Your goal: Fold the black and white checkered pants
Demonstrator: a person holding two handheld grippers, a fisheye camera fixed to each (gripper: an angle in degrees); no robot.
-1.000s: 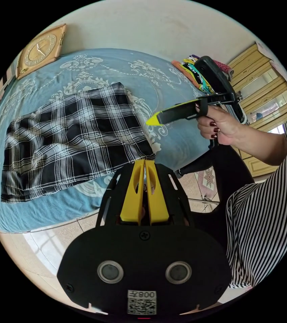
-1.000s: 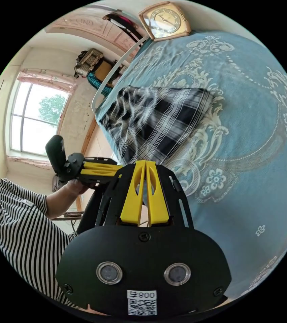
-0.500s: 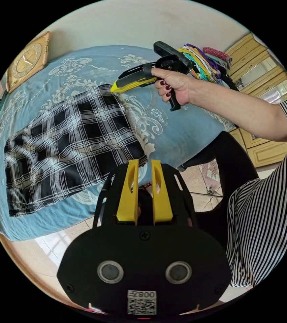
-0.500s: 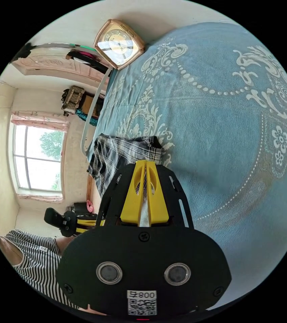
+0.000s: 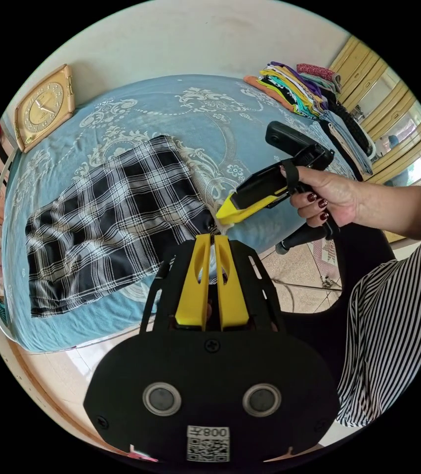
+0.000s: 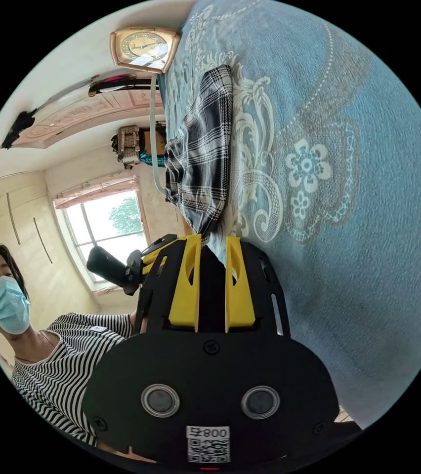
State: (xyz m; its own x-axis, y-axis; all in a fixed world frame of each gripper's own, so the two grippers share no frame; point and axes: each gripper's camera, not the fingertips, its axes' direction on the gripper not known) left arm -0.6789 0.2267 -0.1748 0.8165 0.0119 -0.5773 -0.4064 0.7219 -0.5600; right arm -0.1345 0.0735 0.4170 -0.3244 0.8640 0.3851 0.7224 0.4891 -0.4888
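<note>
Lying flat on the blue bedspread point(image 5: 250, 143), the checkered pants point(image 5: 116, 217) are folded into a rough rectangle, one long edge near the bed's edge at 7 o'clock in the left gripper view. The left hand-held gripper point(image 5: 213, 240) sits at the pants' near corner, its yellow jaws drawn almost together; a bit of white and dark cloth shows between the tips, and the jaws appear to pinch that corner. The right hand-held gripper point(image 5: 228, 213), held in a hand point(image 5: 329, 197), points its yellow tip at the same corner from 3 o'clock, just beside the left one. In the right gripper view, the right hand-held gripper point(image 6: 213, 243) has its jaws parted with a clear gap, the pants' corner point(image 6: 205, 148) just ahead of the tips at 12 o'clock, not between them. A clock point(image 5: 42, 108) leans against the wall at the far end of the bed. A stack of folded clothes point(image 5: 304, 91) lies at 1 o'clock in the left gripper view.
</note>
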